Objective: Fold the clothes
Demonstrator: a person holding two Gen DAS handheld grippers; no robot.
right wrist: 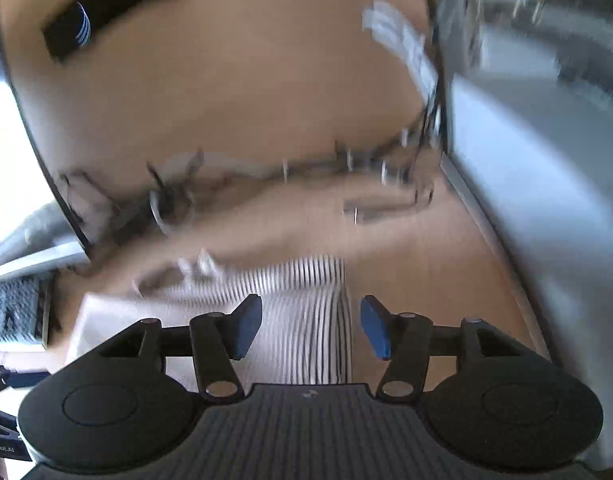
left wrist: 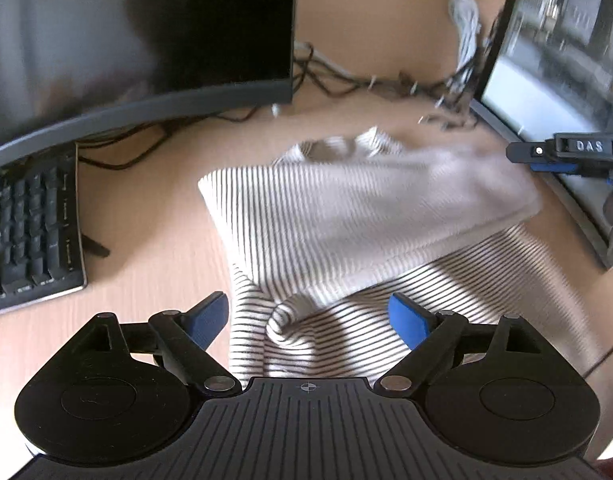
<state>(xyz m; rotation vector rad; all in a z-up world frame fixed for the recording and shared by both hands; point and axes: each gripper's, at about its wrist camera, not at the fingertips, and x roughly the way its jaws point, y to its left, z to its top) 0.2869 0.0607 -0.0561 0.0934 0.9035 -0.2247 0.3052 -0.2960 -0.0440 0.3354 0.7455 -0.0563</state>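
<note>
**Both grippers empty over a half-folded top**

Striped top (left wrist: 346, 216) lies on the desk (left wrist: 154, 240), one flap doubled over the lower layer, so a fold looks partly made. Left gripper (left wrist: 308, 318) hangs just above the near bunched edge w/ jaws spread wide, nothing btwn the pads; probably lined up to take that edge for the next fold. Right gripper (right wrist: 311, 328) sits over the top's far corner (right wrist: 306, 312), jaws apart, cloth below but not pinched. Seen from the left wrist, it's off at the right side.

Desk is pale wood, sunlit in patches. Keyboard (left wrist: 30, 232) and monitor (left wrist: 138, 40) at left, a 2nd screen (left wrist: 554, 92) at right, cables (left wrist: 386, 84) tangled along the back under a tan wall. Right view is blurred; fine detail can't be read.
</note>
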